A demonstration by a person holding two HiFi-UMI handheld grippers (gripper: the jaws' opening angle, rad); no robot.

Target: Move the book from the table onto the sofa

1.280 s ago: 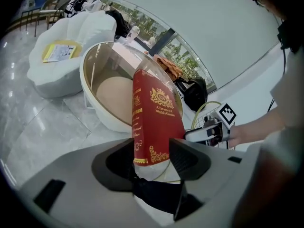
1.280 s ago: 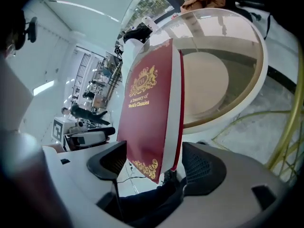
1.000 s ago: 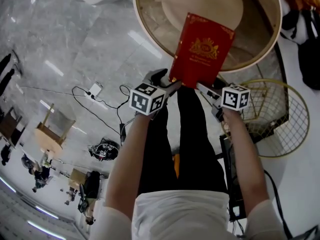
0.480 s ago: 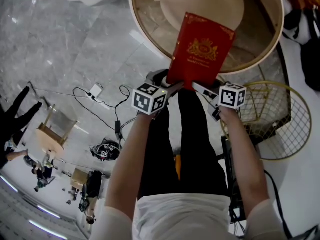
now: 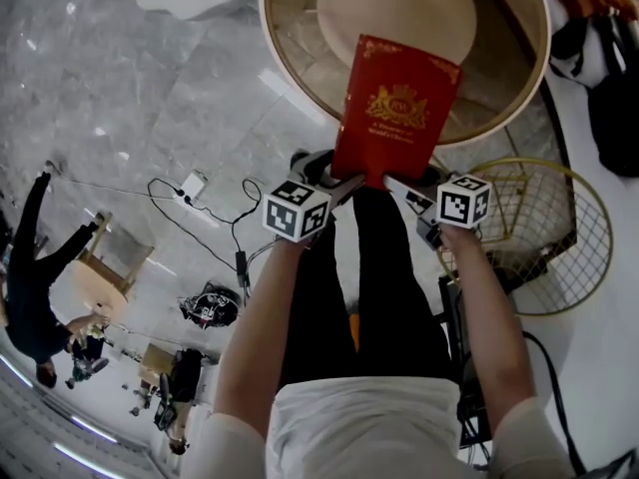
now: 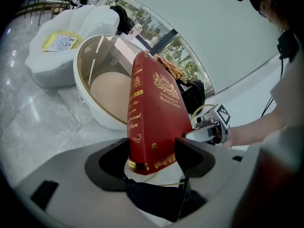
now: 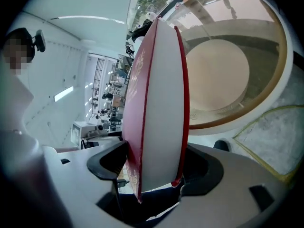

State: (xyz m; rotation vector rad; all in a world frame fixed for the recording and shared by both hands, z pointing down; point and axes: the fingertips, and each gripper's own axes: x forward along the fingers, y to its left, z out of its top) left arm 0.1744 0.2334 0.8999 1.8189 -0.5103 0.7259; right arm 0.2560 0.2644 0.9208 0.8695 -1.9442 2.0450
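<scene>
While both tools clamp its near end, the red hardcover book (image 5: 396,108) with a gold crest on its cover is up in the air. It tilts up and away from the person, its far part above the round glass-topped bench (image 5: 300,18) with a cream rim. Its near end lies past that rim, over the person's black trousers (image 5: 384,297). The left hand-held gripper (image 6: 152,151) has the book's lower corner on the spine side between its jaws. They stand wide, one pad against the gold-lettered spine and the other on the front cover. These jaws have just been opening a little wider, yet both pads touch the book. The right hand-held gripper (image 7: 154,158) takes the opposite lower corner, where the white page edges face its camera. One pad lies on the front cover and the other on the back cover, with the full thickness of the book between them. Its jaws have just been closing slightly onto the book. From the head view the two hand-held grippers sit close together, one at each near corner. A gold wire basket (image 5: 564,238) stands on the grey marble floor (image 5: 150,78) to the right of the bench.
</scene>
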